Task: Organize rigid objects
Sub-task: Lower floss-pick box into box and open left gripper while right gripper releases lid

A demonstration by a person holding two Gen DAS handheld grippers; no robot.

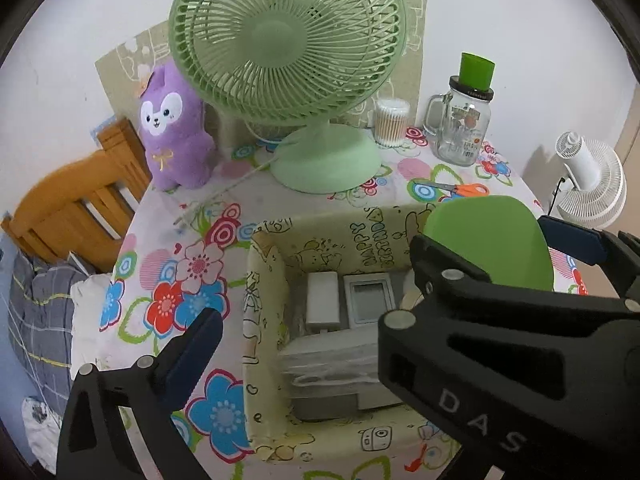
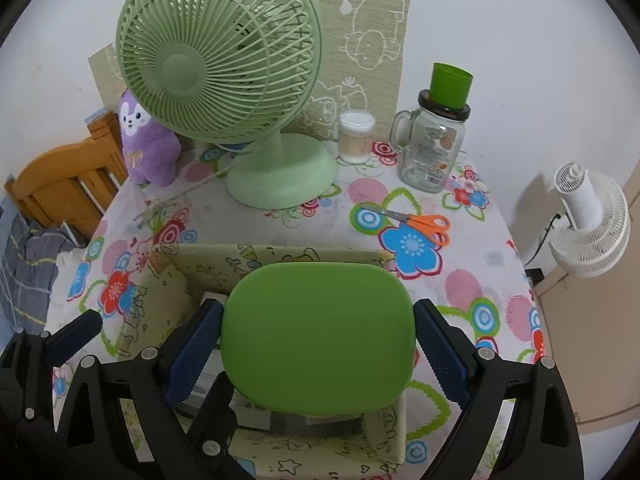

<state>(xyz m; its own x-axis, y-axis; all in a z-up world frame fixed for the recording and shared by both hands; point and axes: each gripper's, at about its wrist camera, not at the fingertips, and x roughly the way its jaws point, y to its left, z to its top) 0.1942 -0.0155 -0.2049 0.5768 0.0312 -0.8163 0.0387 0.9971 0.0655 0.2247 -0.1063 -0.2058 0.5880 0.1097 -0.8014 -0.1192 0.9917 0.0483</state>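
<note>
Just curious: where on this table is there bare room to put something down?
Free cloth lies between the box and the fan, and right of the scissors. The back edge is crowded: plush, swabs, jar.

Left gripper (image 1: 400, 272): black plastic frame, showing as angular linkage arms with triangular cut-outs. Round silver screw heads are sitting at the pivot joints. Fingers (image 1: 200, 344) are carrying dark blue pads. White capital letters "DAS" are showing along the nearer arm, running off the picture edge.

Right gripper (image 2: 318, 334): same black frame, same triangular cut-outs, silver screw heads showing at each joint. Its fingers (image 2: 438, 344) are wearing blue pads with a fine dotted grip texture, seen clearly on both inner faces. No cables, sleeves or hands are showing in either wrist view.
</note>
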